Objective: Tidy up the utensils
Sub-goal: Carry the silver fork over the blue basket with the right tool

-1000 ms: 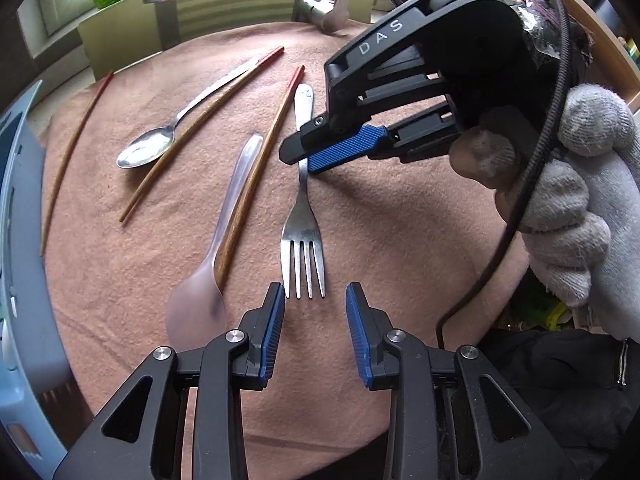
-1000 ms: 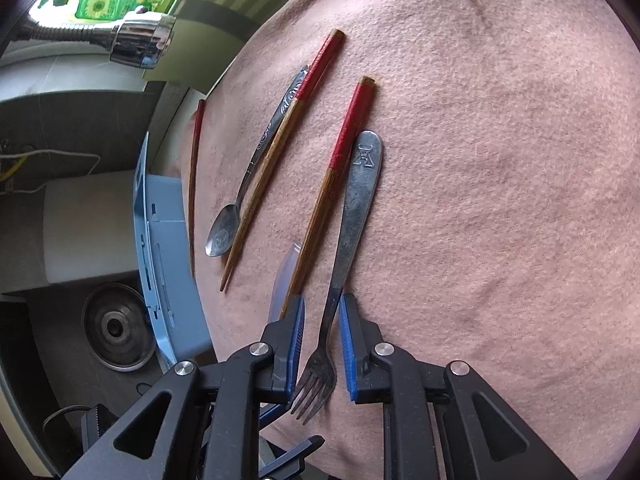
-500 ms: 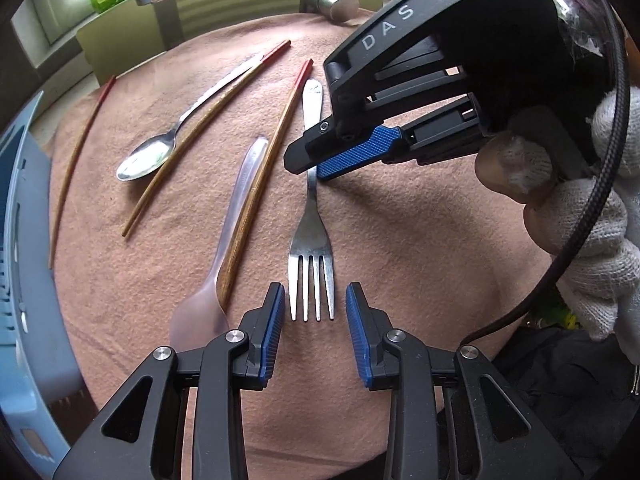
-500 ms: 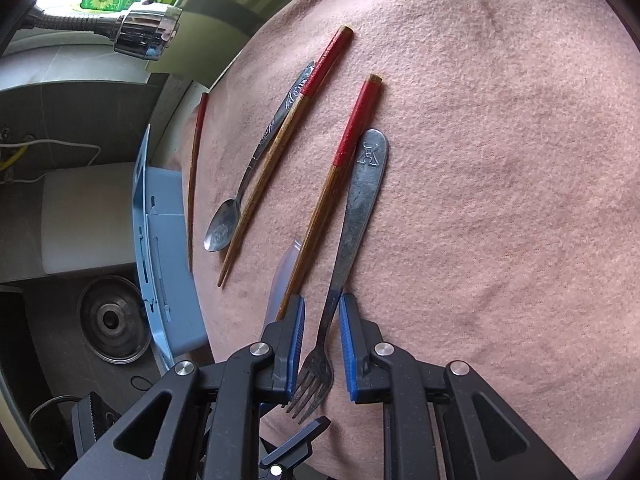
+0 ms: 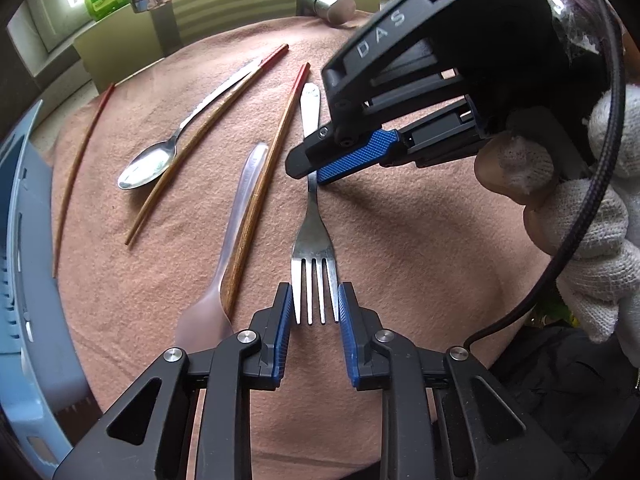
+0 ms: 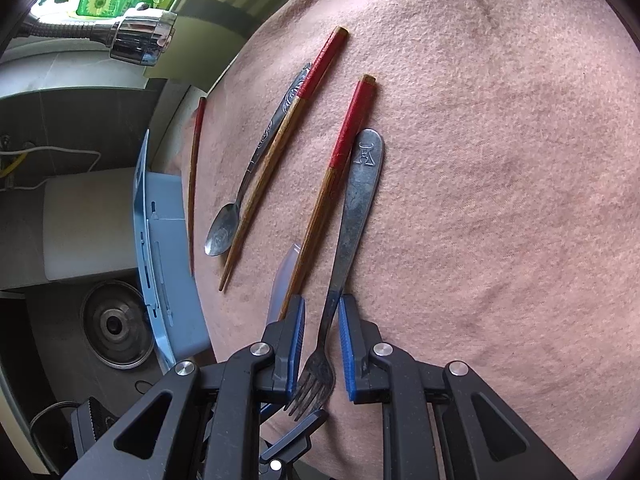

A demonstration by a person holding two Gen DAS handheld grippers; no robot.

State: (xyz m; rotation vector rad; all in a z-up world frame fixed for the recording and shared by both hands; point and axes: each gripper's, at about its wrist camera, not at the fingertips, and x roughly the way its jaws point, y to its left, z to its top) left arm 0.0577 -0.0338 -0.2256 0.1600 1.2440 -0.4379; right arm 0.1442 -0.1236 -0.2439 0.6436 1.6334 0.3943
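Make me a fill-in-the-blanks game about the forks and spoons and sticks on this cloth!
1. Both grippers reach for the same utensil, the metal ____.
2. The left gripper has its fingers on either side of the fork's ____ and is closing.
3. The clear plastic spoon lies right beside a wooden ____ with a red end.
4. The cloth under the utensils is ____ in colour.

Missing words: fork; tines; chopstick; pink
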